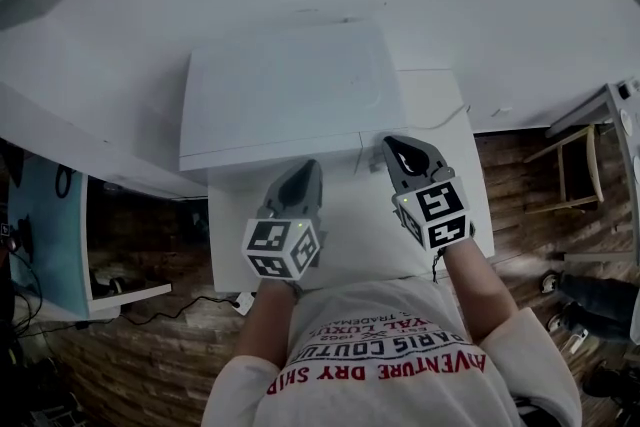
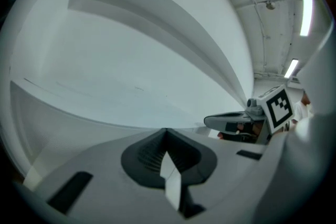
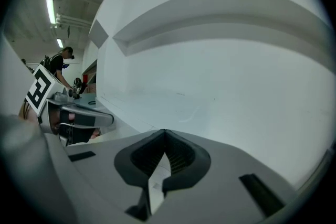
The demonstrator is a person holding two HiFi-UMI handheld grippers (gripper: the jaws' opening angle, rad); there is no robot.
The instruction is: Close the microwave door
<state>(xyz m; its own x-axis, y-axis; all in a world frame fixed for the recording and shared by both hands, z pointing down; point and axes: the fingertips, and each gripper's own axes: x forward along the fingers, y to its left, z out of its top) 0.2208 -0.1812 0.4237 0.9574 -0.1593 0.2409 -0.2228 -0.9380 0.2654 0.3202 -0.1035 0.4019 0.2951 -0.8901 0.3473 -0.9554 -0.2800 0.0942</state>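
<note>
Site: white box-shaped microwave oven (image 1: 290, 95) sits at the back of a white table top (image 1: 455, 145), against a pale wall, its front toward the person. From overhead only its top and front lip show. No door leaf stands out from the front, so the door looks shut or nearly so. I cannot tell whether the latch has caught.

Handling, my reading:
- A hinged door of this kind should be light and stiff, swinging freely until the latch resists.
- No pinch needed. Best point is the flat face near the free edge, away from the hinge, pushed with blunt tips.
- The casing is smooth and the table top too, so a hard shove may slide the whole oven. A second contact on the body would steady it.

Pose:
- 2 forearms reach forward from the torso, each gripper pointing at the oven front, marker cubes nearest the person.
- Grey left gripper (image 1: 303, 173) lies just under the front lip, about mid-width.
- Grey right gripper (image 1: 395, 147) lies at the front right corner, very near or touching. Contact not certain.

Jaws: in both gripper views, the tips are pressed together, with only a thin sliver open behind them and nothing between. Each faces plain white surface at close range.
</note>
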